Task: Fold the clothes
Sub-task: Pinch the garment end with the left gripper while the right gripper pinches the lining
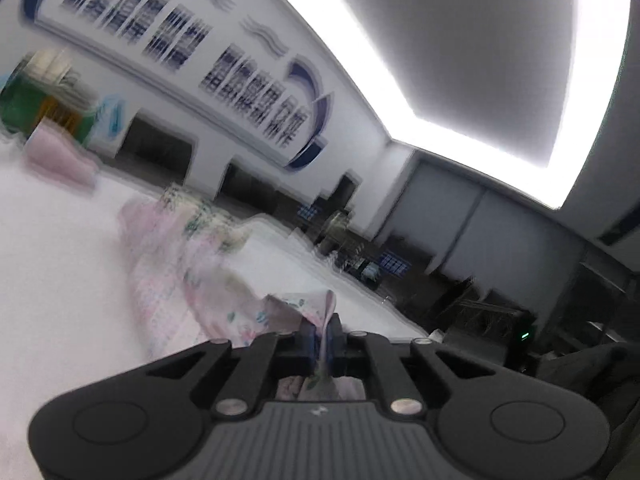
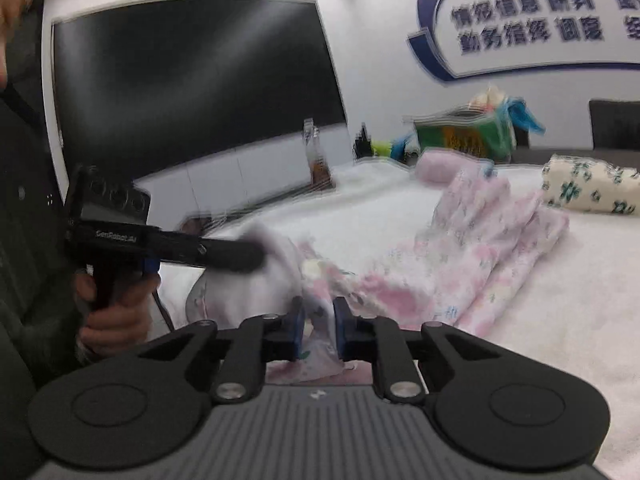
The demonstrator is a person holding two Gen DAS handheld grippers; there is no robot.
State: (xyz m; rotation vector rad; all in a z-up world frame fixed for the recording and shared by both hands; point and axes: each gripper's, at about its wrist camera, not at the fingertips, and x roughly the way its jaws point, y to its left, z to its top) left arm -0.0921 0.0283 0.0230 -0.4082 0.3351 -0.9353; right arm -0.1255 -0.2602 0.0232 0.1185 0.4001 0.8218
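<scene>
Blue pads on the left gripper (image 1: 320,334) pinch a thin edge of the pink floral garment (image 1: 224,292), with the cloth rising in a small peak just above the jaws at the lower middle of the left wrist view. From there the fabric trails up and to the left across the white table cover (image 1: 52,264), blurred by motion. A pink folded piece (image 1: 60,156) sits at the left edge of that view, and beyond it a green package (image 1: 24,100), too smeared to read.

The right gripper (image 2: 318,328) is likewise closed on the same garment (image 2: 480,248): a fold of cloth stands between its blue pads at the lower middle of the right wrist view. The garment spreads away to the right in long loose folds over the white cover (image 2: 560,320). At the left of this view a hand (image 2: 112,312) grips the handle of the other tool, whose black body reaches into a bunched part of the cloth. Toward the upper right lie a cream roll with green print (image 2: 588,188), a pink bundle (image 2: 440,166) and a green box (image 2: 464,132). A large dark screen (image 2: 192,88) fills the wall at upper left.
</scene>
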